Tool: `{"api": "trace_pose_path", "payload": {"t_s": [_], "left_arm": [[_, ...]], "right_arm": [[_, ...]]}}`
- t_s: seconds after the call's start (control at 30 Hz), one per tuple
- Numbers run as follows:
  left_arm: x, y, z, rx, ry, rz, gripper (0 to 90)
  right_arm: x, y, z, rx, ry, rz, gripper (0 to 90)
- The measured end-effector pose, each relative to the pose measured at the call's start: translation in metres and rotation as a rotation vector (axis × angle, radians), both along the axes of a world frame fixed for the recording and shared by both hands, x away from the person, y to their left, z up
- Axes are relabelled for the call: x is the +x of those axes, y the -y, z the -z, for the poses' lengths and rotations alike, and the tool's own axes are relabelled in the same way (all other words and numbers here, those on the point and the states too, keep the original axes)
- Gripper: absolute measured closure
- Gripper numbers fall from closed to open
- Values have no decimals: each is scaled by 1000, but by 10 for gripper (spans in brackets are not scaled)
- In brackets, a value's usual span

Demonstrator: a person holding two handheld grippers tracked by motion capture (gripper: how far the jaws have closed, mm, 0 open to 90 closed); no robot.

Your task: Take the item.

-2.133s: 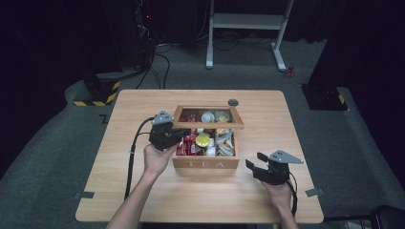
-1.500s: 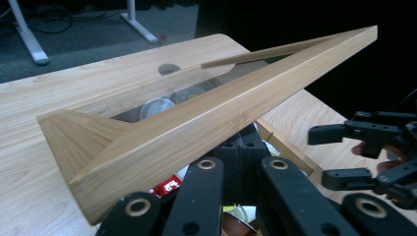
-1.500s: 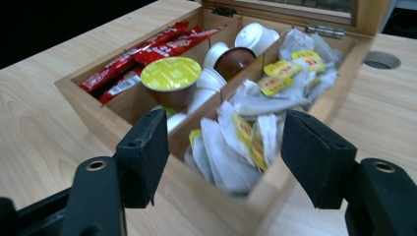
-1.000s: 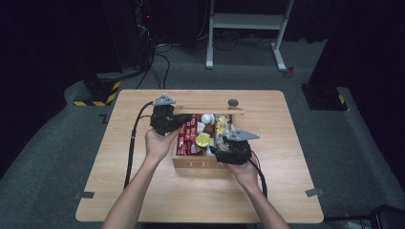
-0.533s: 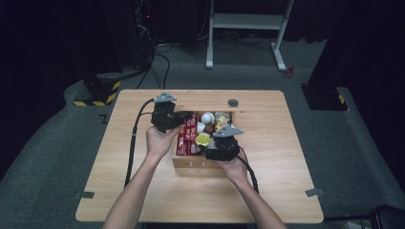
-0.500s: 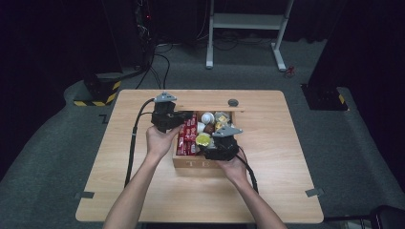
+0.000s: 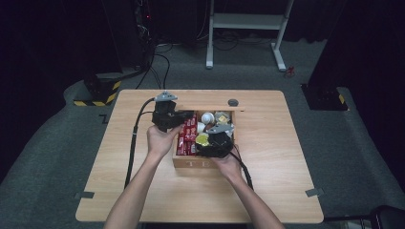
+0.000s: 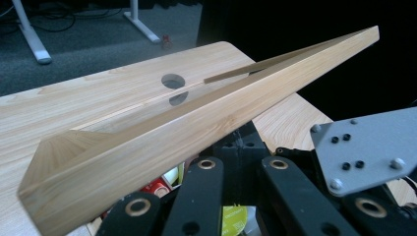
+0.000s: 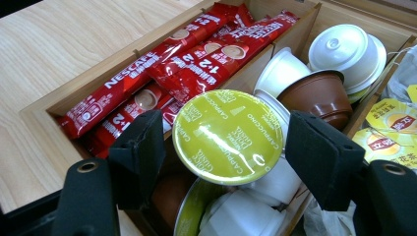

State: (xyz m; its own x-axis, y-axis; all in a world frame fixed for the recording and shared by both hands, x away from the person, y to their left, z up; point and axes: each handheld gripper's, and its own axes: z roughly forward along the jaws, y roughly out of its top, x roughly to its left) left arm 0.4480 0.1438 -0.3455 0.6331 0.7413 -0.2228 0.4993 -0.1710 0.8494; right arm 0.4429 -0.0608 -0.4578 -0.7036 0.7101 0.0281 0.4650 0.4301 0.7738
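My right hand-held gripper (image 9: 226, 147) hangs over the wooden box (image 7: 191, 162), its jaws just closing, either side of the green-lidded capsule (image 9: 227, 136), pads not yet pressing it. The capsule lies atop other pods in the middle compartment, beside the red sachets (image 9: 196, 54). Farther on, my left hand-held gripper (image 7: 167, 117) clamps the raised lid (image 8: 196, 132) at the box's left, above the bench (image 7: 286, 143).

Light wood table (image 7: 286, 143) w/ a grommet hole (image 7: 233, 102) carries an open wooden box (image 7: 191, 162) near centre.
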Motion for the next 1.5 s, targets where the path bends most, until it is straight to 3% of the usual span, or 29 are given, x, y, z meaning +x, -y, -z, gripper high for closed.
{"api": "trace_pose_path", "payload": {"t_s": [0.33,0.57,0.83,1.0,1.07,1.5], "left_arm": [[0,1,0,0,2,0,900],[0,1,0,3,4,1,900],[2,1,-2,21,14,0,900],[2,1,-3,4,-6,-5,900],[2,1,-3,7,-5,-3,900],[2,1,-2,4,-4,2,900]], "right_arm": [[4,-8,2,-48,-21,11,359],[3,-8,3,-59,-9,7,376],[0,-5,-1,-38,17,8,378],[-3,2,-6,-27,30,19,378],[-5,5,-9,-7,28,28,379],[-8,20,-14,14,46,51,379]]}}
